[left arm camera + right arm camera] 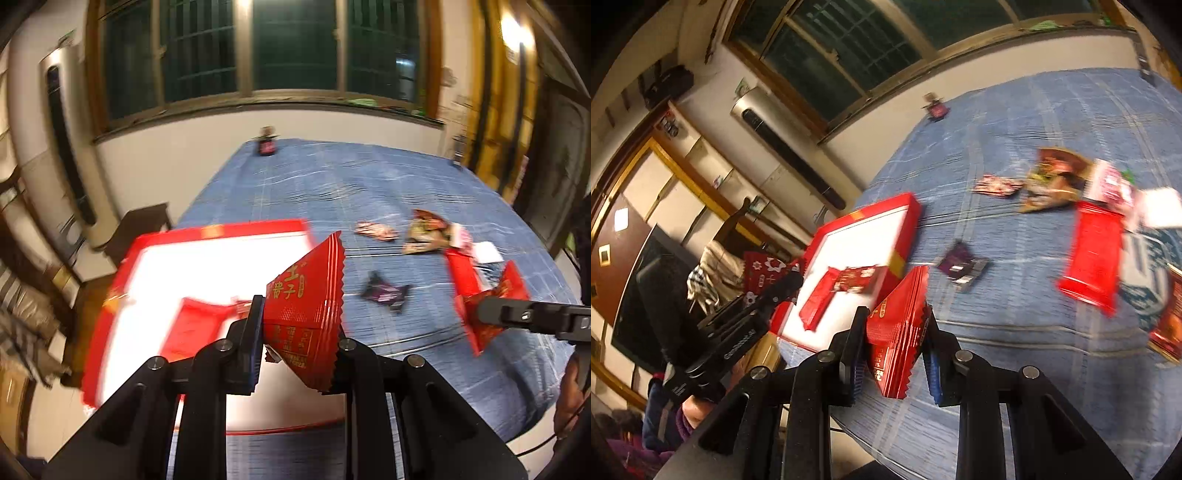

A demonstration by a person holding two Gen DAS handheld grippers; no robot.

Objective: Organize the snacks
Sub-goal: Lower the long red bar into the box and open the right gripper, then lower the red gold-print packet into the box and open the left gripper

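My left gripper (299, 325) is shut on a red snack packet (306, 299) with gold lettering, held above the near right edge of the red box with a white inside (207, 258). The box holds red packets (192, 325). My right gripper (895, 332) is shut on another red snack packet (897, 325), held above the blue cloth just right of the box (864, 236). In the left wrist view the right gripper (472, 314) shows at the right with its packet (495, 306).
Loose snacks lie on the blue tablecloth (369, 177): a purple packet (386, 291), a pink packet (375, 230), a brown bag (424, 230), a flat red packet (1093, 258) and a white card (1160, 206). A small dark bottle (266, 142) stands at the far edge.
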